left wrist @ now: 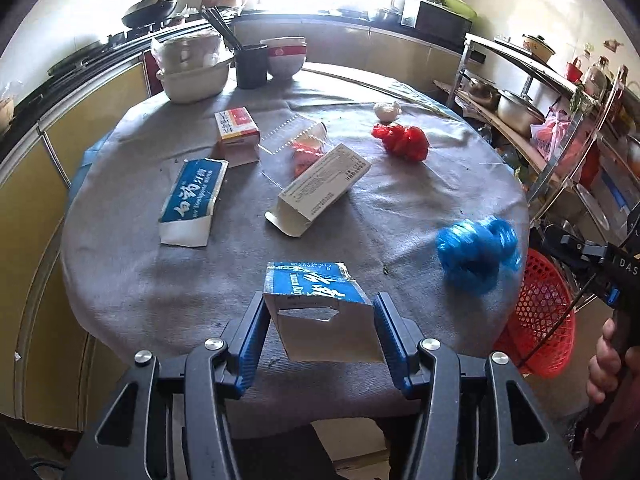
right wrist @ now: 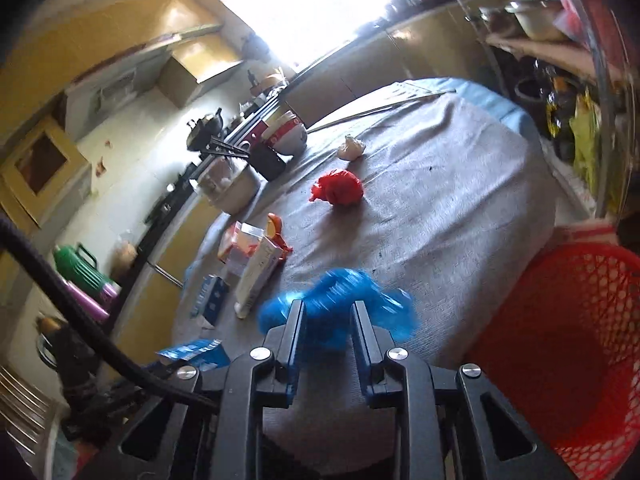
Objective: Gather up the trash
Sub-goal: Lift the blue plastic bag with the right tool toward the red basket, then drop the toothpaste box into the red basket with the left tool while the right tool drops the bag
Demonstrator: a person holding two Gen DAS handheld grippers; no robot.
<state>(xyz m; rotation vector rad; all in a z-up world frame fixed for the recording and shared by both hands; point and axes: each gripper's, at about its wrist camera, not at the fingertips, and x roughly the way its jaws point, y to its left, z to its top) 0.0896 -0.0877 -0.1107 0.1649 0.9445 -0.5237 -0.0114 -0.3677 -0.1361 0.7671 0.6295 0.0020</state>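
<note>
Left tongs [left wrist: 320,320] clamped across blue carton [left wrist: 316,300], long axis pointing away; right tongs [right wrist: 328,320] apart.

Bare cloth on the tabletop [left wrist: 400,208] at right of centre gives passage; boxes [left wrist: 192,204] crowd the left, bowls [left wrist: 286,58] the top, red basket [right wrist: 580,340] lower right.

1. The blue and white toothpaste carton [left wrist: 193,200] lying on the table bears large white Chinese characters, "白药", with smaller print under them too fine to make out
2. The blue carton [left wrist: 320,312] between the left gripper's pads shows large white characters seen upside down and a small printed number along its far edge, not legible
3. The long white box [left wrist: 322,184] carries dense black print, unreadable
4. The right gripper's body [left wrist: 624,268] shows the letters "DAS"
</note>
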